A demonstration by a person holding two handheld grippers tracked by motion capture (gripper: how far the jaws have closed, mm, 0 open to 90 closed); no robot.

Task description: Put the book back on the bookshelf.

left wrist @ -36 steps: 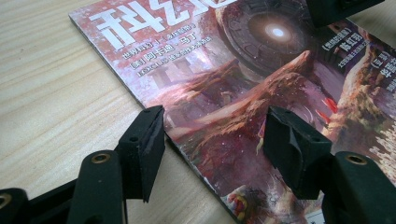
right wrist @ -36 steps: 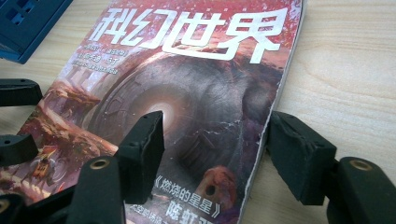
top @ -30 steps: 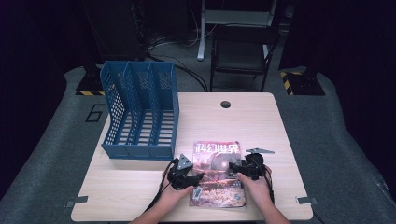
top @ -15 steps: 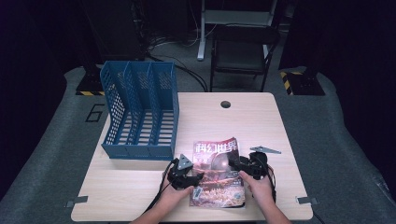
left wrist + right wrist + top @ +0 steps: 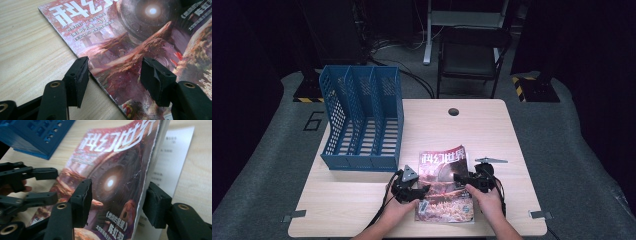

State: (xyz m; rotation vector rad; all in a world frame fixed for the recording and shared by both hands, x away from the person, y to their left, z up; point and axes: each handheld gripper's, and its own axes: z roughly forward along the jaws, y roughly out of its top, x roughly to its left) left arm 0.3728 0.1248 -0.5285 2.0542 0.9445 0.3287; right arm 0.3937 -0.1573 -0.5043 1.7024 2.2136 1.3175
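- Magazine point(image 5: 444, 185) lies flat on the table point(image 5: 362, 200), near the front edge, a bit right of centre. Long axis runs front-to-back, title end toward the far edge, slightly tilted.
- Left gripper point(image 5: 412, 189) sits at the mag's left long edge, about mid-length. In the left gripper view its jaws stand part open, straddling that edge: one pad over bare wood, the other over the cover point(image 5: 130, 50). Pads don't seem to press; nothing held.
- Right gripper point(image 5: 473, 181) is at the right long edge, opposite the left one. Jaws fairly wide and have just been closing; in the right gripper view the cover's right edge point(image 5: 147, 182) is lifted between them, a white inner page point(image 5: 172, 157) showing behind. Not clamped yet.
- Key relation: mag lies between the two grippers, each on one long side; right gripper is nearer a grip, prob. needs only to close on the raised edge.
- Blue file rack point(image 5: 362, 120) stands at the back-left of the table, well apart from the mag, beyond the left gripper.
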